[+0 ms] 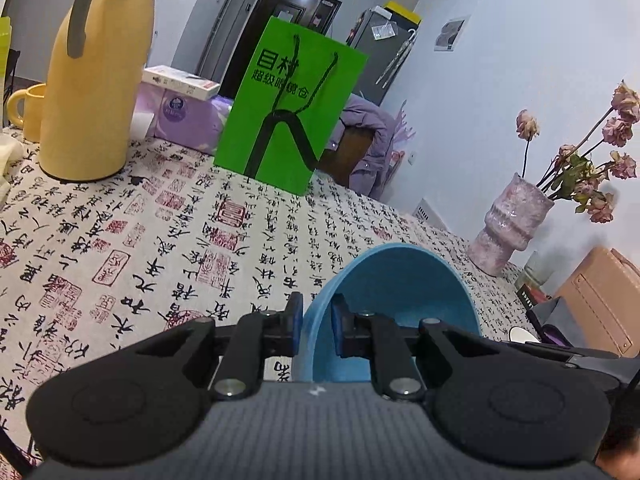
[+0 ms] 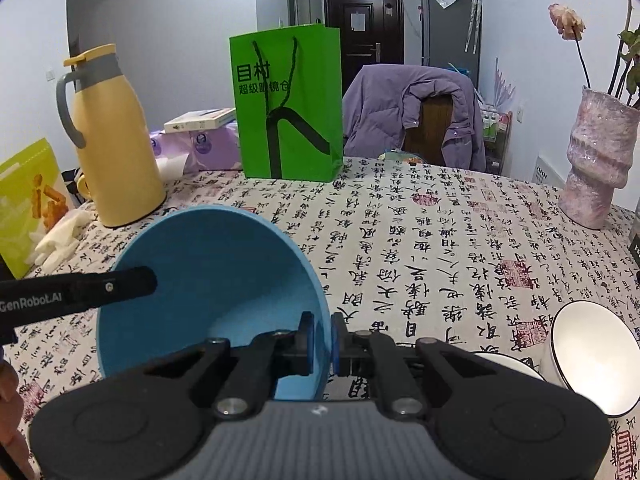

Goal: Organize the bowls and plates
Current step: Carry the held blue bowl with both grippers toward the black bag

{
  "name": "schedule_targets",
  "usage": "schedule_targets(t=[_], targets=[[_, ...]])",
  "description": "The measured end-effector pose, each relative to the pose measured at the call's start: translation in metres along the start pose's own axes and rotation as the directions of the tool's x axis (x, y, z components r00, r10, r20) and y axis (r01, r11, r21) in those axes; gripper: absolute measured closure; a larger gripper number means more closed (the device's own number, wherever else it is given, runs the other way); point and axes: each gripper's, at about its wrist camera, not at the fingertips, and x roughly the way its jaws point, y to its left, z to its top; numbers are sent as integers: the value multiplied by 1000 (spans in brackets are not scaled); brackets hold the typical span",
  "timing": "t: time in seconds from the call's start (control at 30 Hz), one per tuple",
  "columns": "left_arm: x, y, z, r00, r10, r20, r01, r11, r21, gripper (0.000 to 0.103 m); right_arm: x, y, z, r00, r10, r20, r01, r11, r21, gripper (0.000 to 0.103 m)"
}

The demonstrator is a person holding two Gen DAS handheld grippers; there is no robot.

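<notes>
A blue bowl (image 1: 400,300) (image 2: 224,272) hangs tilted above the calligraphy-print tablecloth (image 2: 420,240), its opening facing both cameras. My left gripper (image 1: 316,312) is shut on the bowl's left rim, one pad inside the wall and one outside. My right gripper (image 2: 322,336) is shut on the opposite rim in the same way. In the right wrist view, a finger (image 2: 120,286) of the left gripper reaches in over the bowl's far side. Two white bowls with dark rims sit on the cloth at the lower right, one tilted (image 2: 592,360) against a lower one (image 2: 508,364).
A yellow thermos jug (image 2: 116,148), a green paper bag (image 2: 288,108) and purple tissue packs (image 2: 192,148) stand along the far edge. A pink vase (image 2: 596,164) of dried flowers is at the right. White gloves (image 2: 56,240) and a green packet (image 2: 28,200) lie at the left. A chair with a purple jacket (image 2: 412,108) stands behind.
</notes>
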Motion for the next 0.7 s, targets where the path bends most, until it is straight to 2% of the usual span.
schedule_targets(t=[0.7], targets=[[-47,-2,0,998,36,45,-35,999,-7,88,-38,20,-7,998,42,39,-42,999,8,95]])
